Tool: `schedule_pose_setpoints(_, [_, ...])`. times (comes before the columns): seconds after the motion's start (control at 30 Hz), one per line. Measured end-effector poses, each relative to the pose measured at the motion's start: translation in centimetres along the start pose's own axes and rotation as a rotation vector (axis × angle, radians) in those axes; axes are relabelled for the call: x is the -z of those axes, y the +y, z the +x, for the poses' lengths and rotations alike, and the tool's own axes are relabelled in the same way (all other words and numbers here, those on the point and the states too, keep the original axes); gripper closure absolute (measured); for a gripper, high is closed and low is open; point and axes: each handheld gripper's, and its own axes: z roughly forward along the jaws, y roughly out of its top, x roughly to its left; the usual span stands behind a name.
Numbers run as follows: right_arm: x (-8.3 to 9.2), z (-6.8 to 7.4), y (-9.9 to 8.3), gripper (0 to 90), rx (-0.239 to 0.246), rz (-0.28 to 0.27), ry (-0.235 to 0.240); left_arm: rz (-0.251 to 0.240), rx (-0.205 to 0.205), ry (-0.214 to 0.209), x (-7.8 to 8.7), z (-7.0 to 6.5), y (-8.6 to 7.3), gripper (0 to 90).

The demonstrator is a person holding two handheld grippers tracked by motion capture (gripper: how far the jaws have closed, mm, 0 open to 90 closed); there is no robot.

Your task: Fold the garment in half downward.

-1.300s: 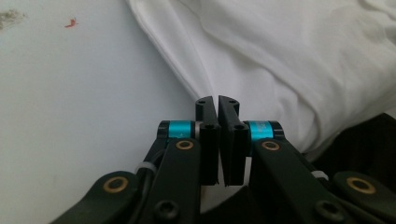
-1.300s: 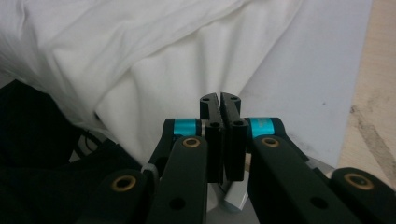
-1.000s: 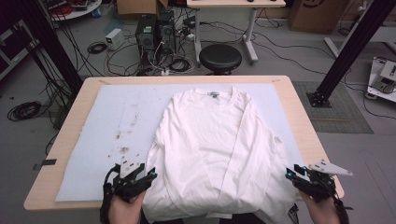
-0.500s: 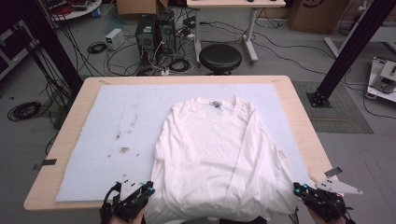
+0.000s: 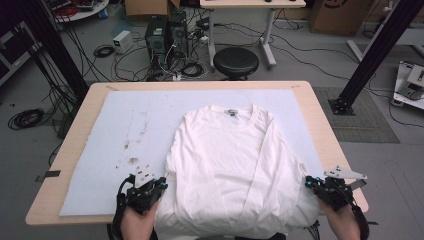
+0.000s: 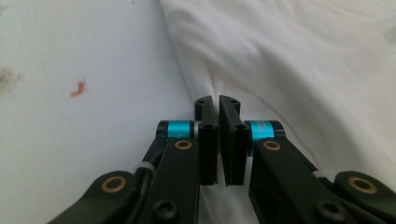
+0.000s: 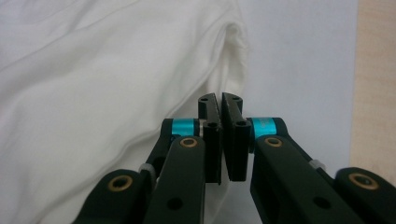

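A white long-sleeved shirt [image 5: 230, 165] lies face up on the pale mat [image 5: 130, 130], collar at the far side, sleeves folded along the body, hem hanging over the near table edge. My left gripper [image 5: 161, 186] is at the shirt's near left corner. In the left gripper view its jaws [image 6: 217, 103] have just been closing and are shut on a pinch of the white cloth [image 6: 303, 56]. My right gripper [image 5: 311, 183] is at the near right corner. In the right gripper view it [image 7: 220, 100] is shut on a fold of the shirt's edge [image 7: 93, 93].
Brown stains [image 5: 132, 160] mark the mat left of the shirt, and an orange speck [image 6: 78, 88] lies near the left gripper. Bare wooden table [image 5: 75, 165] borders the mat, with wood [image 7: 376, 93] right of the right gripper. A black stool [image 5: 235, 61] stands beyond the far edge.
Both grippers dipped toward the near edge, then came back up to the shirt's lower corners, closing on the cloth. The shirt slid a little toward the near edge.
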Motion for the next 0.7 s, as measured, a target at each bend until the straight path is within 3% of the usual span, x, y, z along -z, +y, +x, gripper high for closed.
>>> schedule_pose_setpoints(0.1, [1.8,0.3,-1.4,88.4,0.011,0.008,0.034,-0.001,-0.007,-0.024,1.7,-0.4,-0.9,86.5])
schedule_pose_setpoints(0.13, [2.4,0.4,-1.7,87.9,0.016,0.0,0.041,-0.013,-0.013,-0.007,2.2,-0.6,-1.0,85.2])
schedule_pose_setpoints(0.23, [3.1,0.5,-1.6,82.1,0.023,-0.029,0.038,-0.047,-0.004,0.018,2.5,-0.4,-0.3,63.5])
schedule_pose_setpoints(0.27, [3.2,0.5,-1.0,77.0,0.031,-0.052,0.016,-0.074,0.0,0.015,1.9,-0.1,1.0,63.5])
schedule_pose_setpoints(0.3, [2.5,0.5,0.5,62.1,0.035,-0.097,-0.001,-0.077,-0.001,0.021,1.2,0.1,1.8,59.1])
schedule_pose_setpoints(0.43, [-1.0,0.2,3.4,56.7,0.005,-0.092,-0.016,-0.022,0.021,0.013,-2.6,1.0,4.0,51.3])
schedule_pose_setpoints(0.47, [-2.1,0.0,3.8,61.4,-0.013,-0.066,0.017,-0.002,0.03,0.002,-3.4,1.2,4.1,52.5])
schedule_pose_setpoints(0.5, [-2.9,-0.2,4.0,75.1,-0.024,-0.037,0.053,0.008,0.032,-0.016,-3.8,1.2,4.0,60.6])
schedule_pose_setpoints(0.53, [-3.4,-0.3,4.0,86.5,-0.015,-0.016,0.048,0.002,0.017,-0.012,-3.9,1.2,3.9,76.1])
schedule_pose_setpoints(0.57, [-3.6,-0.4,3.8,89.8,0.001,-0.016,0.028,-0.004,0.009,0.005,-3.7,1.2,3.7,80.1])
schedule_pose_setpoints(0.7, [-2.3,-1.9,3.4,90.0,-0.04,-0.034,0.012,-0.016,0.022,0.023,-2.3,2.3,3.4,84.0])
